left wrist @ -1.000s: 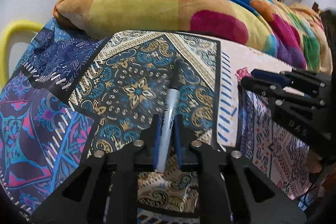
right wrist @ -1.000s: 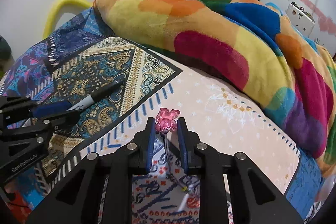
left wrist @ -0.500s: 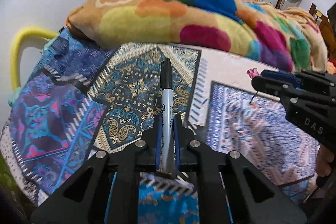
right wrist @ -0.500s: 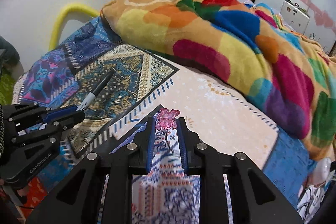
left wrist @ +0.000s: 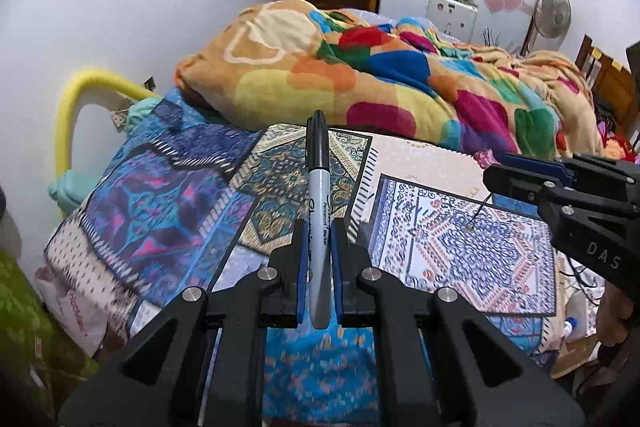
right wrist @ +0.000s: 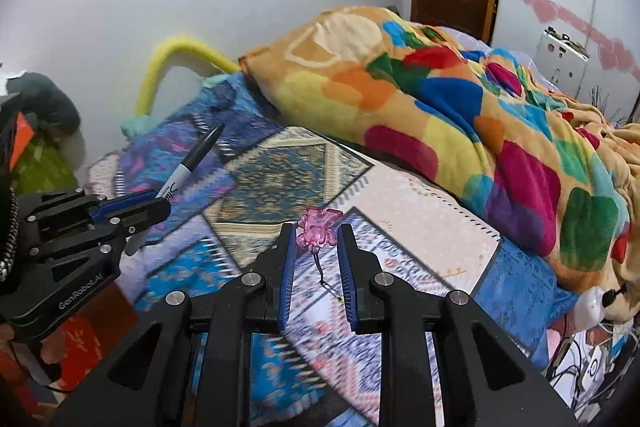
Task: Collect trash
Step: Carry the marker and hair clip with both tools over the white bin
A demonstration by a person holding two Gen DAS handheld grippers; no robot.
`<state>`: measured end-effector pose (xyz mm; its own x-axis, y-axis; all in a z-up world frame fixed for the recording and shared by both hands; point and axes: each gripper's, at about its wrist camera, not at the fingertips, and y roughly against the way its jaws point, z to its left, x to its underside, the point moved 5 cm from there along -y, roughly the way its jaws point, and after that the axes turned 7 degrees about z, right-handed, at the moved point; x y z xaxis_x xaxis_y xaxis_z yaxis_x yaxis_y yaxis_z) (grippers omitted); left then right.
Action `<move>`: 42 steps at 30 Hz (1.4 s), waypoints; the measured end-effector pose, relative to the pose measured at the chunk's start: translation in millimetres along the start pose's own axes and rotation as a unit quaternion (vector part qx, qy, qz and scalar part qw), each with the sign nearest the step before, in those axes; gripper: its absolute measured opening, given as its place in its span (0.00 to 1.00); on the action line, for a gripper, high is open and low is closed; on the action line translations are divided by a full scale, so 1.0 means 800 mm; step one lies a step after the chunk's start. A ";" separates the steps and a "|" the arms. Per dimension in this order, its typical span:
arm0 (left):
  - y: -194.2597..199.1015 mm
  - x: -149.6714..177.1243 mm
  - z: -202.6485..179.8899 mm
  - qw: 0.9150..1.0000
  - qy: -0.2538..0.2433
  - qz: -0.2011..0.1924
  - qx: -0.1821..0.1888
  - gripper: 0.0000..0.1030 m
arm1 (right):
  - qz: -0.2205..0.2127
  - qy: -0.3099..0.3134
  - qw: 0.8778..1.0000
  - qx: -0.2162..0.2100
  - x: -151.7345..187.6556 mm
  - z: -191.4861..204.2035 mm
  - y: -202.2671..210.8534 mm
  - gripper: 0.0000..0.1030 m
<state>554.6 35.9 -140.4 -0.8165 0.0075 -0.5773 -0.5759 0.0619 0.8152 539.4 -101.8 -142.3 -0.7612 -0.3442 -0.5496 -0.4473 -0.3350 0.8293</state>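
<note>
Bed [left wrist: 168,211] is lying under both tools, blanket [left wrist: 360,75] heaped at far side. Left tool [left wrist: 318,247] is clamping marker [left wrist: 319,195], cap pointing away. Right tool [right wrist: 316,247] is pinching pink charm [right wrist: 318,229] above bed, thin cord hanging below.

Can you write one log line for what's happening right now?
left hand-held gripper: shut on permanent marker | right hand-held gripper: shut on pink charm

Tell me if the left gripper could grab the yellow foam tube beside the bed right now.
Probably not: the left gripper is already shut on a black permanent marker, so its jaws are taken. The yellow foam tube lies unobstructed beyond the patterned bedsheet.
</note>
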 end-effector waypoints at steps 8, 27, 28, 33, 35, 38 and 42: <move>0.058 0.069 0.032 0.999 0.031 -0.006 -0.004 0.09 | -0.009 0.012 1.000 -0.017 0.034 0.056 0.030 0.18; 0.087 0.298 0.139 0.994 0.077 0.045 -0.062 0.09 | 0.055 0.103 0.990 -0.074 0.141 0.249 -0.014 0.18; 0.087 0.305 0.146 0.993 0.081 0.047 -0.065 0.09 | 0.062 0.111 0.989 -0.077 0.147 0.261 -0.020 0.18; 0.076 0.348 0.183 0.989 0.110 0.069 -0.069 0.09 | 0.096 0.140 0.981 -0.093 0.176 0.310 -0.051 0.18; 0.067 0.368 0.198 0.987 0.125 0.081 -0.068 0.09 | 0.108 0.149 0.978 -0.098 0.185 0.326 -0.064 0.18; 0.047 0.398 0.220 0.981 0.150 0.107 -0.063 0.09 | 0.128 0.162 0.973 -0.105 0.198 0.349 -0.085 0.18; 0.018 0.430 0.240 0.972 0.178 0.141 -0.055 0.09 | 0.152 0.168 0.967 -0.114 0.212 0.371 -0.110 0.19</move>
<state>273.3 231.3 -336.4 -0.8945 -0.3379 -0.2927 -0.3115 0.0012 0.9503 310.3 129.9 -278.0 -0.6285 -0.7104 -0.3167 -0.0811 -0.3451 0.9350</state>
